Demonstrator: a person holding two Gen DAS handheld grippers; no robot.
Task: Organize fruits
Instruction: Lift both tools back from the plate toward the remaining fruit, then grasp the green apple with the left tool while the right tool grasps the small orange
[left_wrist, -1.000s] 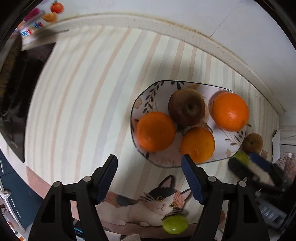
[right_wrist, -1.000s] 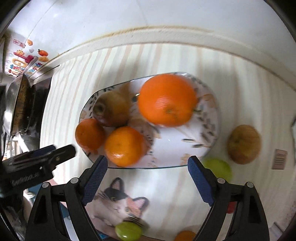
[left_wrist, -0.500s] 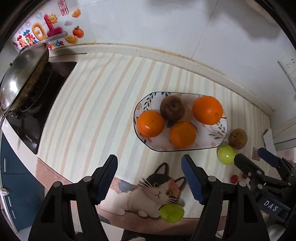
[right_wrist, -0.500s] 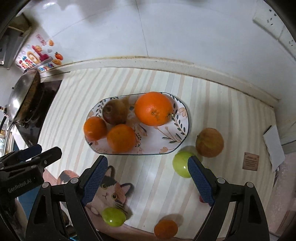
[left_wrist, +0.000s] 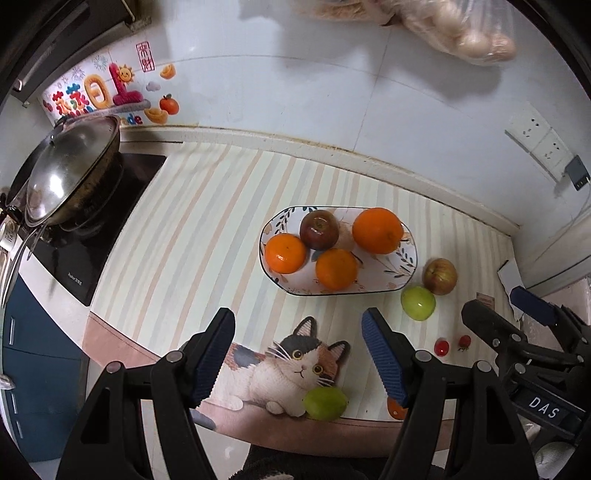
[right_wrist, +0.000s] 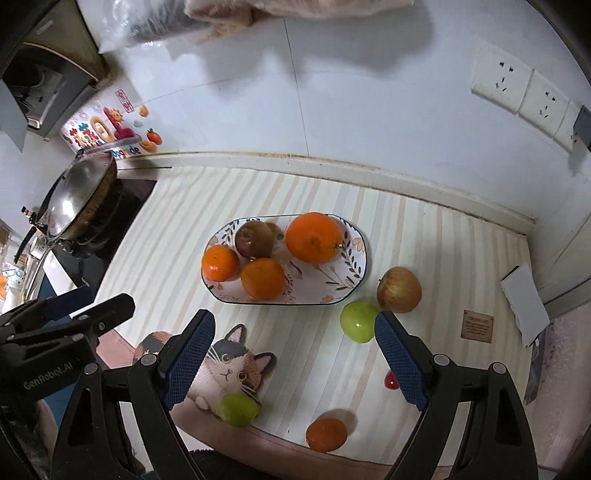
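Observation:
An oval patterned plate sits mid-counter and holds three oranges and a dark red apple. Right of it lie a red-yellow apple and a green apple. A green fruit, a small orange and small red fruits lie near the front edge. My left gripper and right gripper are open, empty and raised well above the counter.
A lidded wok sits on a black hob at the left. The striped mat has a cat picture. A tiled wall with sockets stands behind. A white card lies at the right.
Both grippers have pulled up and back from the plate, so the whole counter, hob and wall have come into view. Both stay open and empty; the fruits have not moved.

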